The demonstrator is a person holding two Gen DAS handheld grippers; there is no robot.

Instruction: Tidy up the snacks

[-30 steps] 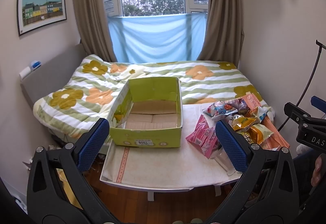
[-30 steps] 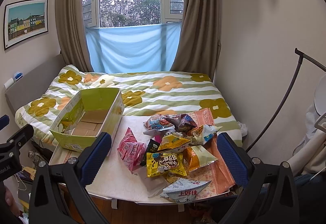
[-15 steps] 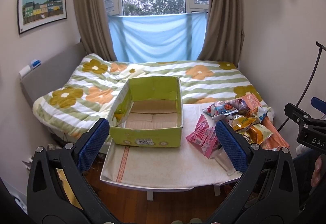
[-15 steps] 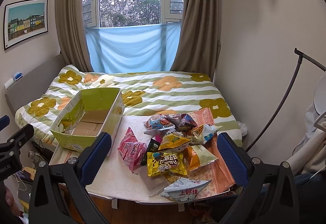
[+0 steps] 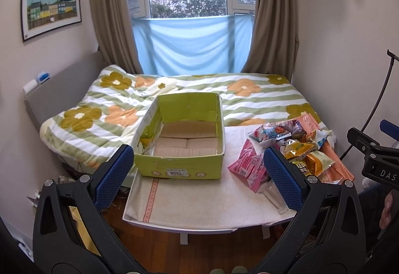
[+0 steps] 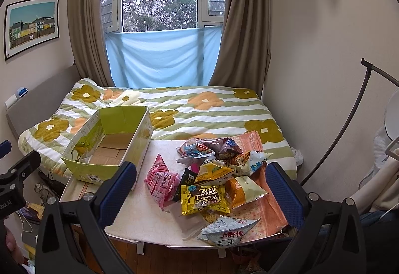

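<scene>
An empty green cardboard box (image 5: 183, 162) (image 6: 82, 169) stands on the left half of a small white table (image 5: 199, 201) (image 6: 139, 219). A heap of snack bags fills the right half: a pink bag (image 5: 247, 167) (image 6: 160, 180), a yellow bag (image 6: 204, 199), an orange-and-white bag (image 6: 243, 190), a white bag (image 6: 228, 230) at the front edge. My left gripper (image 5: 198, 176) is open, held back from the table in front of the box. My right gripper (image 6: 200, 189) is open too, facing the snack heap from a distance.
A bed with a flowered striped quilt (image 5: 237, 97) lies behind the table. A grey headboard (image 5: 59, 92) is on the left, a wall and a dark curved stand (image 6: 349, 124) on the right. Wooden floor (image 5: 199, 246) shows below the table.
</scene>
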